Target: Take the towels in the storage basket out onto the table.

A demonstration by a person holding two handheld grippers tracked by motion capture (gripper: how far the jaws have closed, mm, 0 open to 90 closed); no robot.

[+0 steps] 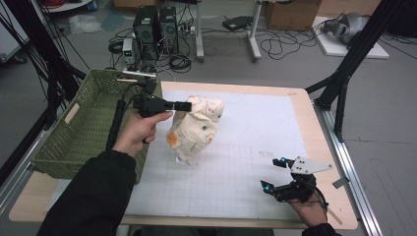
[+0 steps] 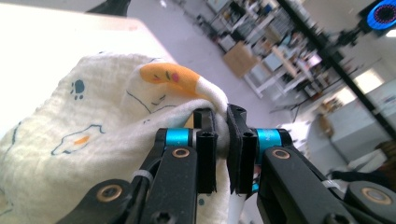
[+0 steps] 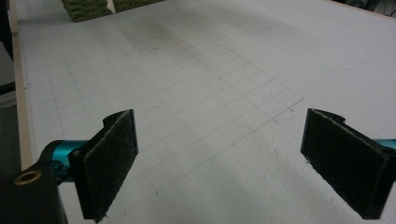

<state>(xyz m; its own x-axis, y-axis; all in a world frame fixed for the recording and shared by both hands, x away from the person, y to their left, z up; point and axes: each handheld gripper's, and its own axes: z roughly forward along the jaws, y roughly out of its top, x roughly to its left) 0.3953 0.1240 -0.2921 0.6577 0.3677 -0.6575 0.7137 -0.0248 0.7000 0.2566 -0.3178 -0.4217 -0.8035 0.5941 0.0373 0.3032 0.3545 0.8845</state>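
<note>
A cream cloth printed with small animals hangs in a bunch above the white mat, its lower end near the surface. My left gripper is shut on the cloth's top fold, just right of the green basket. In the left gripper view the two black jaws pinch the cloth between them, and the left gripper points level. My right gripper rests low at the mat's front right, open. In the right gripper view its pads stand wide apart over bare mat, the right gripper holding nothing.
A green woven basket stands on the table's left side, beside my left hand. The white gridded mat covers most of the wooden table. Black frame legs, computers and cables stand on the floor beyond.
</note>
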